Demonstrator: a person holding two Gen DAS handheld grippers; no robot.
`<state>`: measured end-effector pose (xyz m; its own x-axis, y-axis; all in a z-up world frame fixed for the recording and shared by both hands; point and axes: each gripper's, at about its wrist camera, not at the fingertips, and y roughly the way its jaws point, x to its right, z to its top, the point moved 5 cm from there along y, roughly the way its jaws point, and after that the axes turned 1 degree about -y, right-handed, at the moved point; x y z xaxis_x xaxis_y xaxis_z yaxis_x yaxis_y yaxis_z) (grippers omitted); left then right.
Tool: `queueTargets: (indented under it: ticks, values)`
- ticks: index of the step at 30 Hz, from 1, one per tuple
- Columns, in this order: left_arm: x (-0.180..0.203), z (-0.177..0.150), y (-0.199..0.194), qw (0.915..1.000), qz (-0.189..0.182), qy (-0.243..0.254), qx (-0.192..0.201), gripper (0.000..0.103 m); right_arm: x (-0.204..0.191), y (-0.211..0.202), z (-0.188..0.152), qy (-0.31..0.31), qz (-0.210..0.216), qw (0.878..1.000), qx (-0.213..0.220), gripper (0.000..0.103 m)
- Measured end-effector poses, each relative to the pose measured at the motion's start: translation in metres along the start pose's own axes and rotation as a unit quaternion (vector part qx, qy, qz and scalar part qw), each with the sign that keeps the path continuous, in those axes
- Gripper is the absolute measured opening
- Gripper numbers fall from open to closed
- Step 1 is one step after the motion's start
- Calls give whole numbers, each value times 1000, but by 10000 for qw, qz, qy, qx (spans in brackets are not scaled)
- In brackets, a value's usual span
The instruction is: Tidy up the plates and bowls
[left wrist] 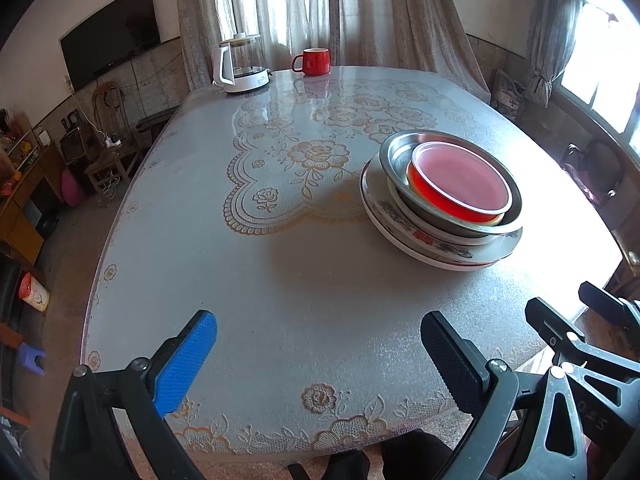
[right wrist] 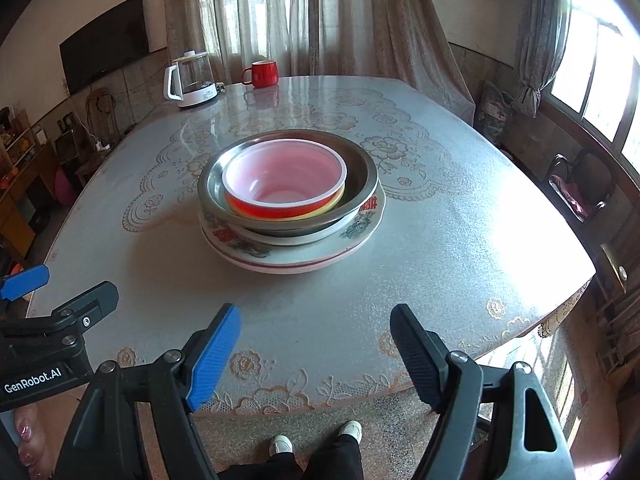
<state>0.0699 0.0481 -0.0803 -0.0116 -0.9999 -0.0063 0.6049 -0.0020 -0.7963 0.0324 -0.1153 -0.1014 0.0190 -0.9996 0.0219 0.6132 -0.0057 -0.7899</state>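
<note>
A stack of dishes stands on the table (right wrist: 460, 264). At the bottom are white flowered plates (right wrist: 296, 258), with a steel bowl (right wrist: 362, 184) on them. A red bowl with a pale pink inside (right wrist: 284, 176) sits nested in the steel bowl, over a yellow rim. The stack also shows in the left wrist view, with the plates (left wrist: 432, 248), steel bowl (left wrist: 396, 150) and red bowl (left wrist: 460, 184) to the right. My left gripper (left wrist: 320, 360) is open and empty near the table's front edge. My right gripper (right wrist: 316, 352) is open and empty, in front of the stack.
A glass kettle on a white base (right wrist: 192, 78) and a red mug (right wrist: 262, 73) stand at the table's far edge. A lace cloth under glass covers the table. Chairs and a cabinet line the left wall. A chair (right wrist: 580, 184) stands by the right window.
</note>
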Motion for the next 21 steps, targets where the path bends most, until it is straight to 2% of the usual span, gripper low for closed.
queueTargets:
  ticks: [21]
  values:
    - [6,5,-2,9999,-34,96,76,102,2,4,2,48,-46,10000,-40,78]
